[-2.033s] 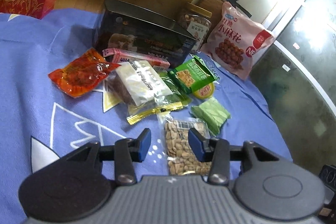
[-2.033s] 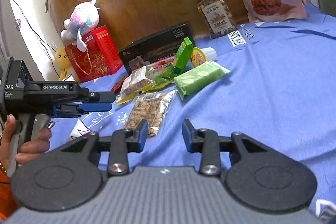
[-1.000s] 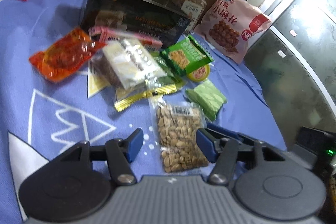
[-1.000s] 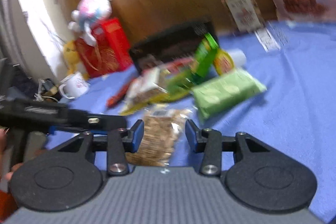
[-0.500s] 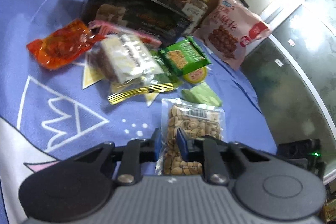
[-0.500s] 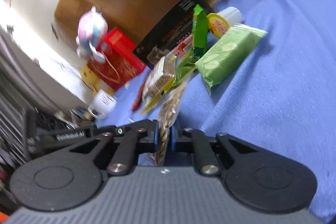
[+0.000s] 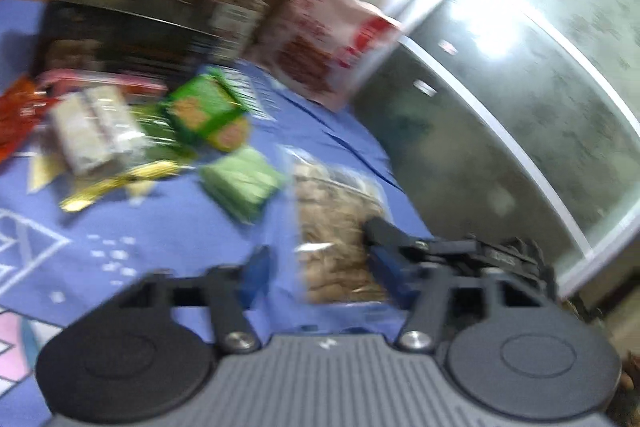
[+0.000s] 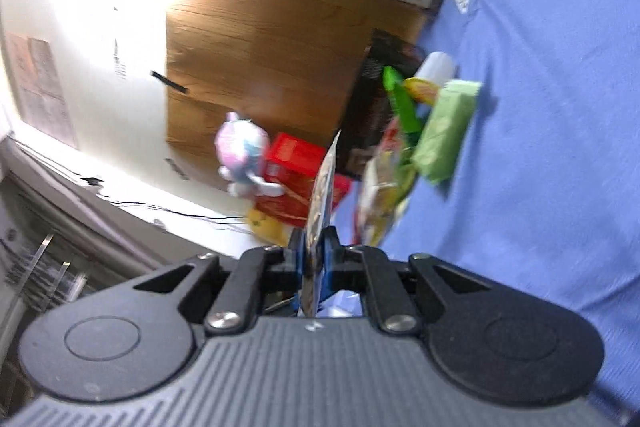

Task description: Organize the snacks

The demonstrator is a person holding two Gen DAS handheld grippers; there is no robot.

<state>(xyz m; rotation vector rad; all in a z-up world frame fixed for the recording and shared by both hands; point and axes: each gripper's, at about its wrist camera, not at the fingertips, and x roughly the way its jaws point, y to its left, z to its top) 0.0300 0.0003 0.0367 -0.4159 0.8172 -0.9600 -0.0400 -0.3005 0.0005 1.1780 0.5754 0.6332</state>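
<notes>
1. Left wrist view, heavily blurred. The left gripper (image 7: 320, 273) is pointed slightly downward over the blue cloth (image 7: 168, 227); its jaws have just been opening and are seen parted, with no pad pressed on anything.
2. The clear bag of nuts (image 7: 340, 227) is seen between and beyond the blue pads, at 12 o'clock. The right gripper (image 7: 384, 251) is clamped on the bag's edge from 3 o'clock.
3. A light green pack (image 7: 240, 183) lies at 11 o'clock, with a heap of mixed packets behind it. Bare cloth is left at 9 o'clock; the cloth's edge runs along at 2 o'clock.
4. Right wrist view. The right gripper (image 8: 313, 255) is rolled sideways, so the scene appears tipped; its jaws are closed narrowly on the bag of nuts (image 8: 320, 203), held edge-on.
5. The light green pack (image 8: 444, 135) lies at 1 o'clock. Open blue cloth (image 8: 560, 147) is spread from 2 to 4 o'clock.
</notes>
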